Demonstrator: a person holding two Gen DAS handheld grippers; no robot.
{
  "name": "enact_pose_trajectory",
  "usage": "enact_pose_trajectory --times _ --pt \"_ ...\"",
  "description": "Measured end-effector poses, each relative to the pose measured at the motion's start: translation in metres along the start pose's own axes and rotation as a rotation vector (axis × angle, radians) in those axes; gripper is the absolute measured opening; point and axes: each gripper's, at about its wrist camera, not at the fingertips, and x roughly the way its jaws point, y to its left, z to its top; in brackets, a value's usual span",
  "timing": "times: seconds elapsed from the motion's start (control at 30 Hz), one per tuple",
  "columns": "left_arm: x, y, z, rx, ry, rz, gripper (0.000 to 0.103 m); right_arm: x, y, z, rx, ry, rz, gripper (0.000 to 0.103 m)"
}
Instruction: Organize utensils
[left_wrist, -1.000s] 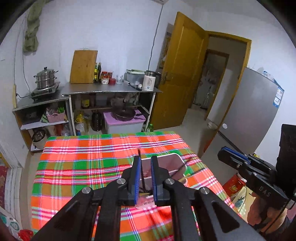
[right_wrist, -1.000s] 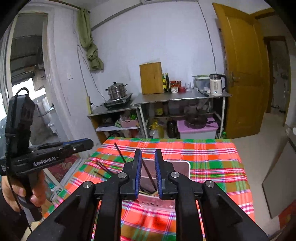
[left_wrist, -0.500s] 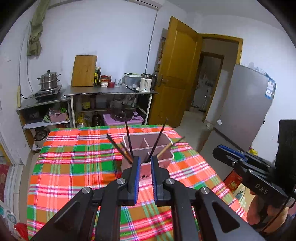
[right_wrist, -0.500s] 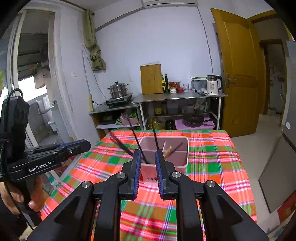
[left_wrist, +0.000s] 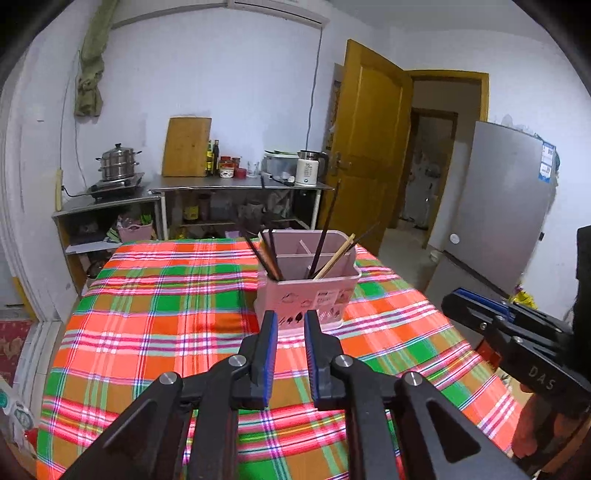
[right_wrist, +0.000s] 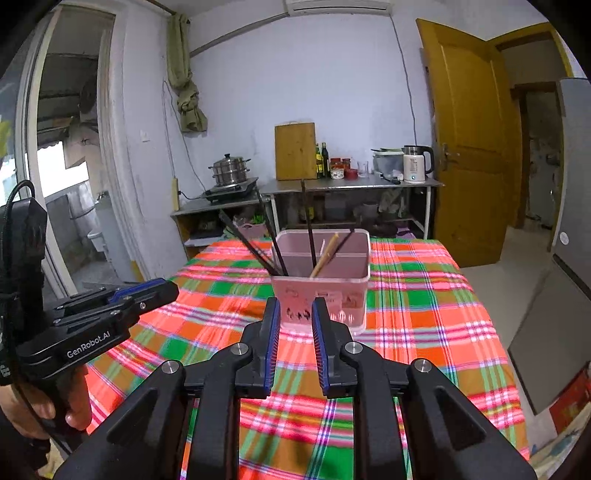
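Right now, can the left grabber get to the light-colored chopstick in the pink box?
Probably yes. The left gripper is open and empty, facing the pink box. The light chopstick leans out its top, and nothing lies between on the tablecloth.

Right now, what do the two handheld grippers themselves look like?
Both are matte black plastic with blue finger pads and silver pivot bolts. The left gripper carries white "GenRobot.AI" lettering and a black cable looping off its handle. The right gripper shows "DAS" lettering. Bare hands hold each.

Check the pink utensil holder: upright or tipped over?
Upright. The pink utensil holder sits flat on the plaid tablecloth, rim level, with chopsticks leaning inside it.
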Motion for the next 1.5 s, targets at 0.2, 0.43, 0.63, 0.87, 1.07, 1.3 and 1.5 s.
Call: enact_pose_trajectory --times 0.2,0.43,0.63,0.87,1.07,1.3,1.5 --pt "0.001 0.001 -0.025 -0.004 -0.003 0.013 0.014 0.000 0.002 -0.028 0.016 0.008 -0.025 0.033" --pt "0.000 -0.004 -0.048 0.005 -0.008 0.024 0.016 -0.001 0.005 -0.048 0.015 0.027 -0.037 0.033" --pt "-0.002 -0.001 -0.054 -0.009 -0.014 0.032 0.017 -0.002 0.005 -0.054 0.013 0.039 -0.049 0.033" --pt "-0.004 -0.006 -0.057 0.005 -0.024 0.050 0.017 -0.005 0.004 -0.055 0.015 0.038 -0.048 0.033" --pt "-0.007 -0.011 -0.058 0.013 -0.027 0.052 0.017 -0.007 0.003 -0.054 0.020 0.040 -0.046 0.033" --pt "-0.007 -0.013 -0.058 0.018 -0.023 0.055 0.017 -0.008 0.006 -0.052 0.025 0.035 -0.044 0.033" --pt "-0.006 -0.014 -0.059 0.021 -0.022 0.052 0.017 -0.008 0.005 -0.052 0.025 0.034 -0.047 0.033"
